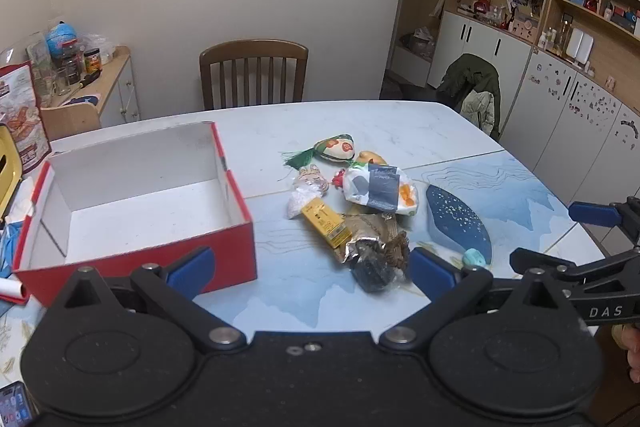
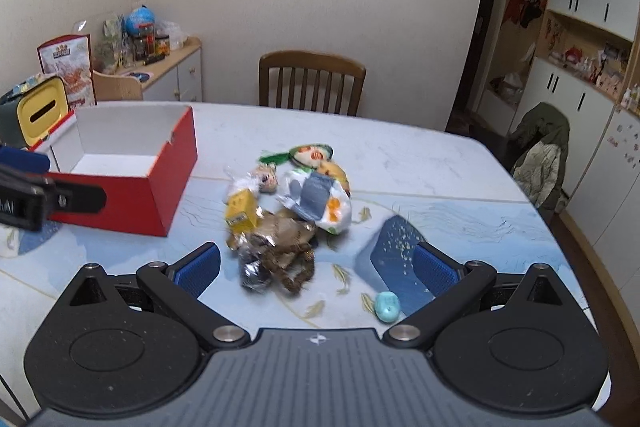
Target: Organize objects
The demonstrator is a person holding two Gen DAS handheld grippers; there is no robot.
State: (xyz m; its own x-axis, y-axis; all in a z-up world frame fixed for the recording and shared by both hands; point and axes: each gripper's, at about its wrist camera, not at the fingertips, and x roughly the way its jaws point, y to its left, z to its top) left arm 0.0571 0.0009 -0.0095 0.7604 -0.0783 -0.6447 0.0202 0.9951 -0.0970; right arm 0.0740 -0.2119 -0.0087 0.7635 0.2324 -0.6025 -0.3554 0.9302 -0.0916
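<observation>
The table (image 1: 380, 123) was pale with a blue wave and fish pattern, a wooden chair (image 1: 253, 73) stood at its far side against a plain wall, and white cupboards with open shelves lined the right of the room. A red box (image 1: 136, 203) with a white inside sat open and empty on the left part of the table. Just right of it lay a loose pile of small things: a yellow carton (image 1: 325, 223), a crumpled foil packet (image 1: 376, 251) nearest the cameras, a white printed pouch (image 1: 380, 189) behind it, a small bunny-faced packet (image 1: 312, 183), and at the far end a green tasselled charm (image 1: 334, 149). A small turquoise lump (image 2: 387, 307) lay apart on the table, beside the dark blue patch of the pattern.

The left gripper (image 1: 310, 273) hung over the near edge with its blue-padded fingers spread wide and nothing between them; the foil packet lay just ahead of the gap. The right gripper (image 2: 316, 269) was likewise spread wide and empty, tilted down toward the same pile, which showed slightly blurred in its view.
</observation>
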